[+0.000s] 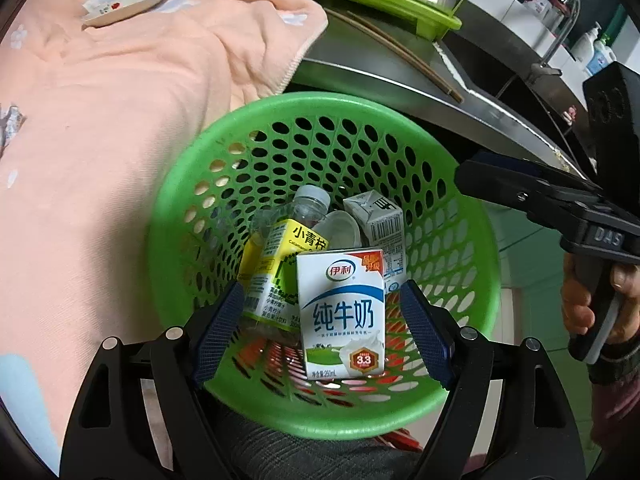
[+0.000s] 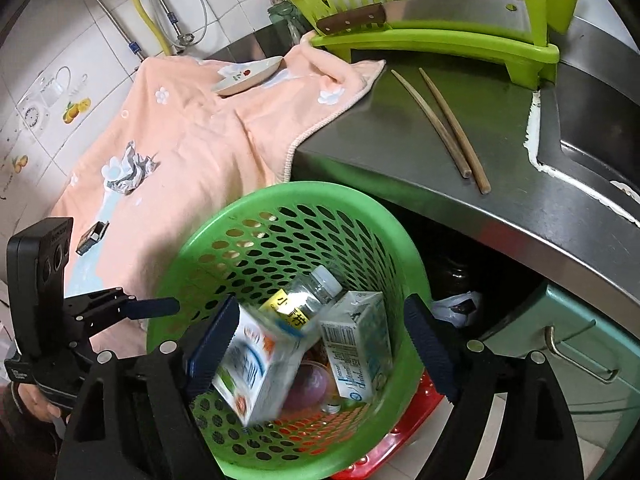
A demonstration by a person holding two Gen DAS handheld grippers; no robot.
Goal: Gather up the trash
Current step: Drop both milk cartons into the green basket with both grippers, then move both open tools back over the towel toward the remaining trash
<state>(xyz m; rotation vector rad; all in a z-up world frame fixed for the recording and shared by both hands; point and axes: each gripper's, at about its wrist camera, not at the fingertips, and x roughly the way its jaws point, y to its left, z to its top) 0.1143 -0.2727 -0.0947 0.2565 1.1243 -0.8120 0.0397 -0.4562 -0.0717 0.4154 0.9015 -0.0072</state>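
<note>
Inside the green basket (image 1: 472, 280), among a bottle (image 1: 280, 256) and another carton (image 1: 380, 220): the milk carton (image 1: 342, 312). Above it, wide open and empty, both the left gripper (image 1: 322, 330) and right gripper (image 2: 320, 344). Crumpled wrapper (image 2: 128, 168) on the pink towel (image 2: 200, 140).

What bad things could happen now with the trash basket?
The milk carton looks mid-drop between the open right gripper fingers; it might bounce or wedge against the green basket wall. The crumpled wrapper and small box on the peach towel could be forgotten or snag the cloth.
</note>
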